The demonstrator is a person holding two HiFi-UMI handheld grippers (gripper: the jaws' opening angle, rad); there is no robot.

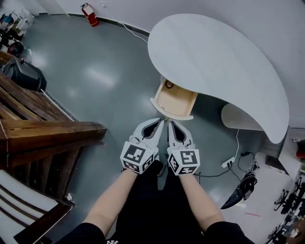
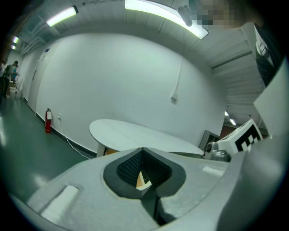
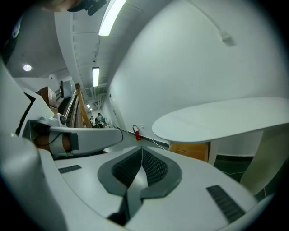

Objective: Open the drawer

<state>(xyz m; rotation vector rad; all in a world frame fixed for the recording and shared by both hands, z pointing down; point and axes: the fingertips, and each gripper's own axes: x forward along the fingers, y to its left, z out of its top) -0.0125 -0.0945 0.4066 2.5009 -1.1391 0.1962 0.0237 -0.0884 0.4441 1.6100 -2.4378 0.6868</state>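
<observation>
Well, at the left edge of the head view a dark wooden frame (image 1: 43, 128) stands on the grey floor (image 1: 105, 71), and a red fire extinguisher (image 1: 89, 13) sits against the wall at the upper left. Low in the middle of the frame, the person's forearms reach forward with the two grippers side by side, nearly touching. The left gripper (image 1: 160, 120) has its jaws brought together at the tips and grips nothing; through the small gap between its pads a pale corner of the drawer shows. The right gripper (image 1: 170, 124), just beside it, has its jaws pressed together and is empty too. Both point at the drawer (image 1: 177, 104), which stands pulled out just above them in the frame, apart from their tips. A small dark ring (image 1: 169, 85) lies at its back. Above and to the right spreads the curved white counter (image 1: 214, 52), with the drawer jutting from under its left edge.
</observation>
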